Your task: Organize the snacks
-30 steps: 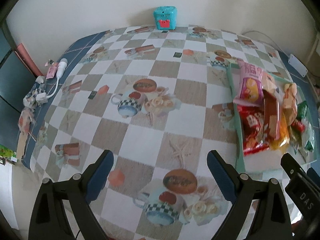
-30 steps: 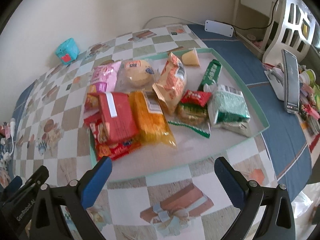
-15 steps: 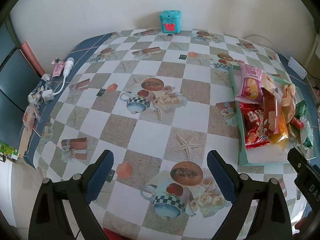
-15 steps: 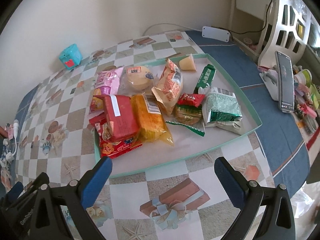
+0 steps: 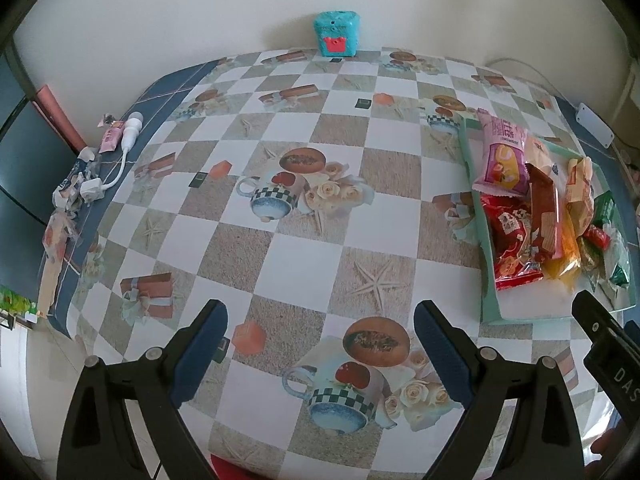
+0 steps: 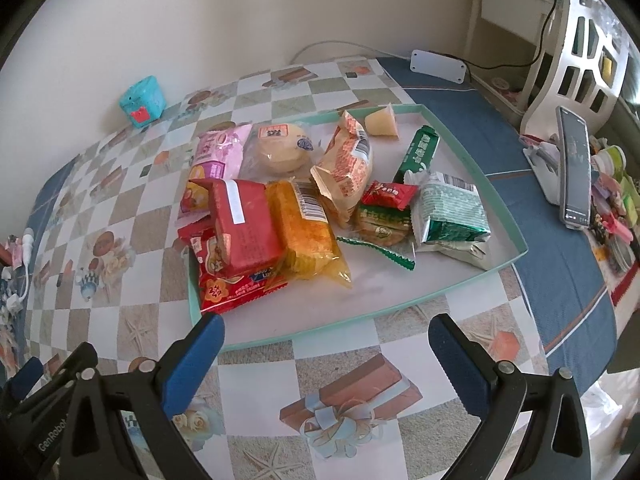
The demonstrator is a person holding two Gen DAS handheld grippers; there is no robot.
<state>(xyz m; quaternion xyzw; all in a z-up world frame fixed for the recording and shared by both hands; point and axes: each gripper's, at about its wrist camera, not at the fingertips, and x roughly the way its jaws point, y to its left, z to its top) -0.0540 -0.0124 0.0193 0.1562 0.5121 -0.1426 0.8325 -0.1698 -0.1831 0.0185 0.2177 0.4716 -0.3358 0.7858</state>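
Right gripper (image 6: 326, 340): jaws spread, nothing between them, poised just short of the tray (image 6: 460, 280). Snack packets (image 6: 304, 208) lie heaped inside it, ahead of the jaws. Left gripper (image 5: 320, 332): likewise released, above bare tablecloth (image 5: 280, 240), tray to its right.

Checkered tablecloth (image 5: 304, 248) printed with teacups, roses, starfish, gift boxes; blue border at both ends. Teal cube-shaped box (image 5: 335, 33) with red mark at far edge, against the wall. White cable with plug (image 5: 116, 160) plus pink tube (image 5: 110, 140) and crumpled wrappers at left border. White power strip (image 6: 439, 65) with dark cord at far right corner. Phone (image 6: 575, 168) leaning on white stand, near clutter of small colourful items (image 6: 612, 200). White cut-out chair back (image 6: 580, 40) behind.
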